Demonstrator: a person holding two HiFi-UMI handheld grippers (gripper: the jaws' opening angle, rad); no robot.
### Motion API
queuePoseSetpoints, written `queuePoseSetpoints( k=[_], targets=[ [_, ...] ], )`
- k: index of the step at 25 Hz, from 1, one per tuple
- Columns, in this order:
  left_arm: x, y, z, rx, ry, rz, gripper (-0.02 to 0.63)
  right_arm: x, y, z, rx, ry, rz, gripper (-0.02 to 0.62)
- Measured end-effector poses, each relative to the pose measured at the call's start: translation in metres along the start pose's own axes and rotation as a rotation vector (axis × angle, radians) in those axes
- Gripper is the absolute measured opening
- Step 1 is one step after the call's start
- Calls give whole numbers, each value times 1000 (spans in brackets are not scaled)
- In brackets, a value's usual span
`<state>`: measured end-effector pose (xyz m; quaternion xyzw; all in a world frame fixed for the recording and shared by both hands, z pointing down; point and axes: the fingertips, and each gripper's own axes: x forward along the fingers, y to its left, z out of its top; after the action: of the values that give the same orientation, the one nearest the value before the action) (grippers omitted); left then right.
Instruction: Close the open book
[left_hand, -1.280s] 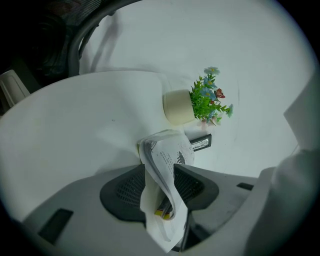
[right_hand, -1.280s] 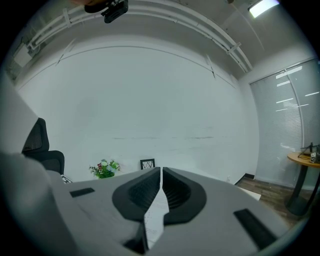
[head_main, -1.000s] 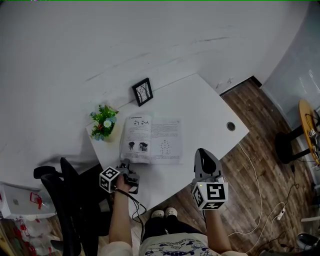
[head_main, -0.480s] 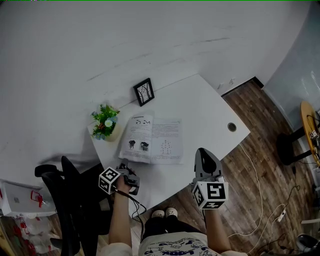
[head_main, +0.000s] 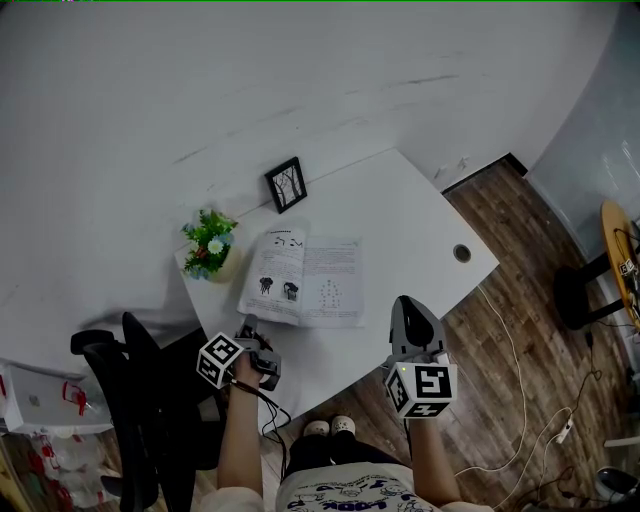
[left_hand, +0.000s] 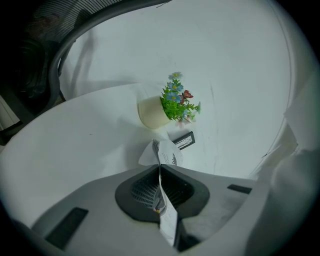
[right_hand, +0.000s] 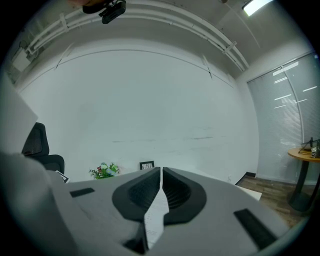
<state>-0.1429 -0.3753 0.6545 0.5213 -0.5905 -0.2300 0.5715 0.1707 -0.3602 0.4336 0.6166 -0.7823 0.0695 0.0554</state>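
In the view from the left gripper (left_hand: 159, 175), most of the open book (head_main: 305, 280) was hidden behind its jaws, which had just been closing and pinched a page (left_hand: 166, 156). The book lay mid-tabletop (head_main: 410, 215), at 10 o'clock from the right gripper (head_main: 405, 303), whose jaws were pressed together, empty.

The left gripper (left_hand: 159, 169) has just been closing its jaws, and they now pinch a thin printed book page (left_hand: 167, 156) edge-on between the pads, its free end curling just past the tips. Beyond the tips, on the white table (left_hand: 75, 135), stands a pale pot (left_hand: 151, 113) holding a green plant (left_hand: 177, 100) with small flowers. A small dark frame (left_hand: 184, 141) lies nearer the jaws, slightly to their right, and a dark chair (left_hand: 37, 60) shows far off to their upper left.
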Motion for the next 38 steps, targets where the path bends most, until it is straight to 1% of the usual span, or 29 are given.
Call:
queuePoseSetpoints(
  k=[8,11,15,25,30,35,38],
  targets=[
    [3,-17,-7,74,27,-23,32,-5,-7,3,6,-6,-17,35],
    [6,-25,-13,114,41,-39,32,-8,-9,4,8,-9,-24,35],
    [11,-36,-23,174,70,-56,31,-11,-14,2,10,-11,-36,35],
    [22,-53,-57,276,147,-73,31,-21,-34,0,20,-11,-73,35],
    [28,-62,-78,368,192,-74,31,-23,-40,0,19,-9,-86,35],
    [34,-66,-100,438,237,-66,32,-26,-49,-2,17,-8,-110,35],
    [39,-67,-116,498,270,-60,32,-27,-55,-4,20,-5,-122,35]
  ],
)
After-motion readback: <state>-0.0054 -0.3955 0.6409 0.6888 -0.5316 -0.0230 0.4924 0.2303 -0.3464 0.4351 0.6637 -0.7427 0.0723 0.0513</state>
